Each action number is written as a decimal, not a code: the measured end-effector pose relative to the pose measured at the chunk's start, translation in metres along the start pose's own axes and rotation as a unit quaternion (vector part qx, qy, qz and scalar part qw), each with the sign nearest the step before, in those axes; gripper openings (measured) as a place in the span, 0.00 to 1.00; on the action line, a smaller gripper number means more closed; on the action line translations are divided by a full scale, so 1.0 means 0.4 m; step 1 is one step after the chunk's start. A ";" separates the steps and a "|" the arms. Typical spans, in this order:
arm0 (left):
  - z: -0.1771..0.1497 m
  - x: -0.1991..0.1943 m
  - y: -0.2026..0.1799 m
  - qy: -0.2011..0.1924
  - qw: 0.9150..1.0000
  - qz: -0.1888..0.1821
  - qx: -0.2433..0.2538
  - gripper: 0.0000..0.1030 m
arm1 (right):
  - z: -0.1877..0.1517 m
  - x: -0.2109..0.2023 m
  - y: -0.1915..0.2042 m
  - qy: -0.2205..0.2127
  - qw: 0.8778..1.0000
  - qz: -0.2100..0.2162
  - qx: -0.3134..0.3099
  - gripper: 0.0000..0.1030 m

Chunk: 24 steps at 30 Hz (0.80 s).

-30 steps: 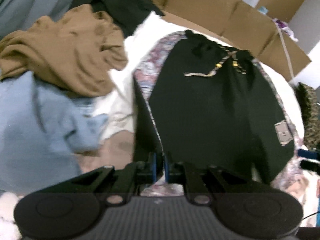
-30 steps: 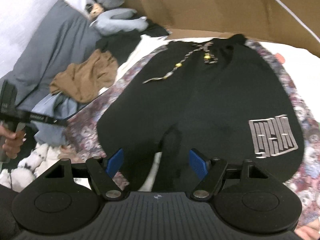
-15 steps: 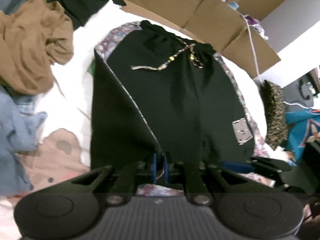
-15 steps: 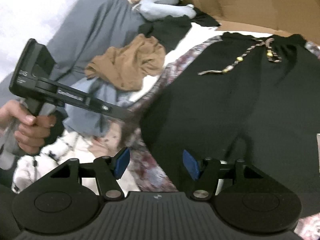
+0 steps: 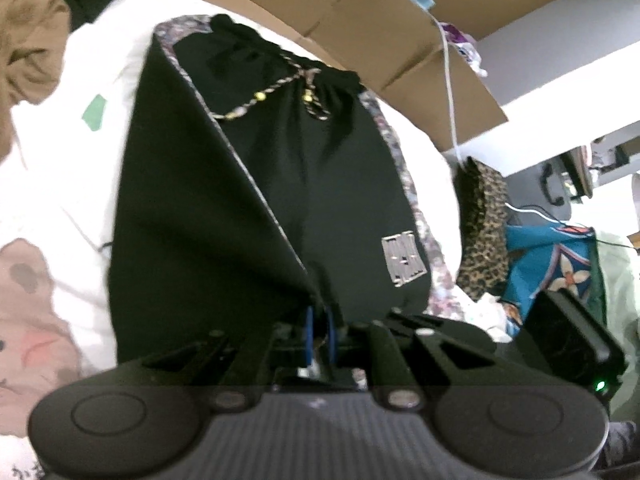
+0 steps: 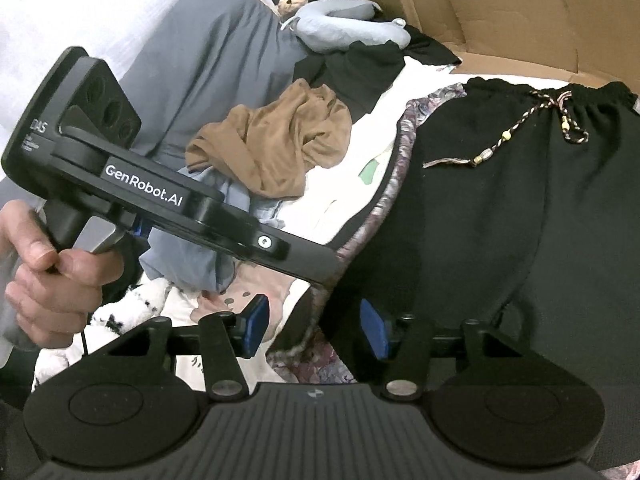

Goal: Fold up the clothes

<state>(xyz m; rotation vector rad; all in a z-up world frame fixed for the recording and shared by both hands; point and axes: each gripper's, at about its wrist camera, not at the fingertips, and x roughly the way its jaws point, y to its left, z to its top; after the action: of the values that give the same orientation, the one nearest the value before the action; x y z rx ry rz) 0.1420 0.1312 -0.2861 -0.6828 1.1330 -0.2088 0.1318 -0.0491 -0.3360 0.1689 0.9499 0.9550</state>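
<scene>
Black shorts (image 5: pixel 328 184) lie flat on the white bed cover (image 5: pixel 60 184), waistband toward the far edge by the cardboard (image 5: pixel 360 12), and from the left wrist view we see our left gripper (image 5: pixel 319 334) pinched tight on the hem of one leg, which it lifts so that the leg's edge runs as a taut diagonal from the near edge up to the waistband corner. The other leg, with its grey patch (image 5: pixel 404 254), lies flat toward the bed's right side, beside a leopard-print cloth (image 5: pixel 484 232). We judge the lengthwise fold only begun: the raised half has not yet been laid over the other. From the right wrist view, our right gripper (image 6: pixel 315 330) has its jaws closing at about half width, with the near hem of the shorts (image 6: pixel 500 208) between the pads, though no pad yet presses on it that we can see. The left gripper (image 6: pixel 320 272) crosses this view, held by a hand (image 6: pixel 52 276), its tip at the patterned trim. Past it, toward the bed's left side, a brown garment (image 6: pixel 276 148) and a blue one (image 6: pixel 188 256) sit crumpled and unfolded, so most of the work is left.
</scene>
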 end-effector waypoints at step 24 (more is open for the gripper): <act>-0.001 -0.023 -0.007 -0.036 0.998 0.057 0.012 0.23 | 0.013 -0.107 -0.156 -0.045 0.992 -0.090 0.072 0.01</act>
<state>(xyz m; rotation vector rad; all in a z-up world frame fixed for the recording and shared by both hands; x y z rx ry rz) 0.1381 0.1332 -0.2775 -0.5987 1.0942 -0.1002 0.1647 -0.1172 -0.3384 0.2431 0.9344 0.7080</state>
